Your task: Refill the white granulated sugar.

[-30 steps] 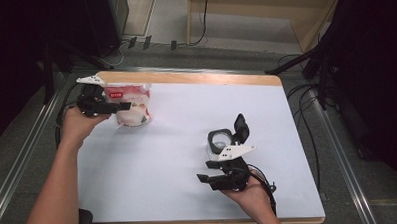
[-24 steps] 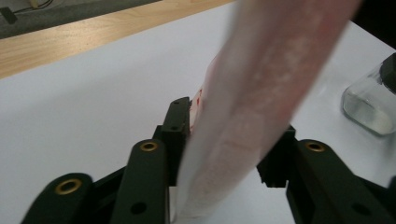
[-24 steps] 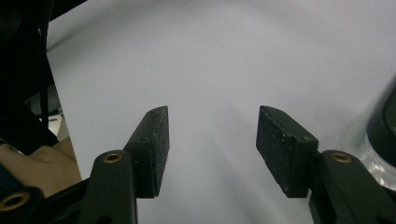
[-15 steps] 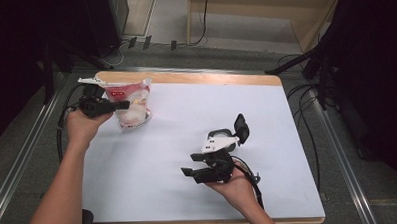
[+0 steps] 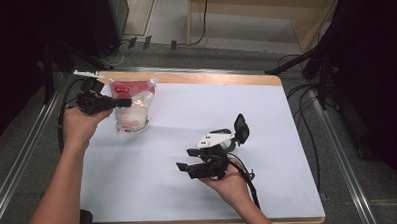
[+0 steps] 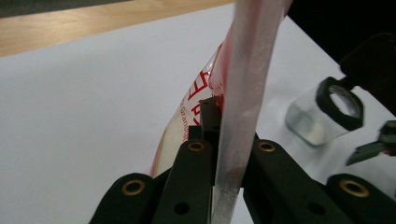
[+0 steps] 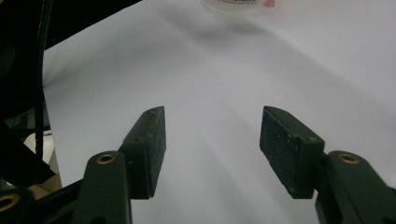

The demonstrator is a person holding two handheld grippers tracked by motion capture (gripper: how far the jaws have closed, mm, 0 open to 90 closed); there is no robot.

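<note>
A clear bag with a red top and white grains (image 5: 132, 112) stands at the table's back left. My left gripper (image 5: 122, 101) is shut on its flat sealed top edge; in the left gripper view the jaws (image 6: 229, 140) pinch the red-and-white strip of the bag (image 6: 247, 70). A small clear jar with a black ring mouth (image 6: 325, 111) sits mid-table, and its flipped-up black lid (image 5: 241, 128) shows just behind my right hand. My right gripper (image 5: 186, 160) points left across the table, open, with bare white table between its pads (image 7: 289, 149).
The white tabletop (image 5: 266, 109) has a wooden strip along its far edge (image 5: 210, 78). Metal rails run down both sides, and cables lie on the floor to the right. The bag's bottom (image 7: 238, 3) shows at the top of the right gripper view.
My left gripper has closed on the bag's top and raised it a little. My right hand has swung leftward, away from the jar, its jaws still apart.
</note>
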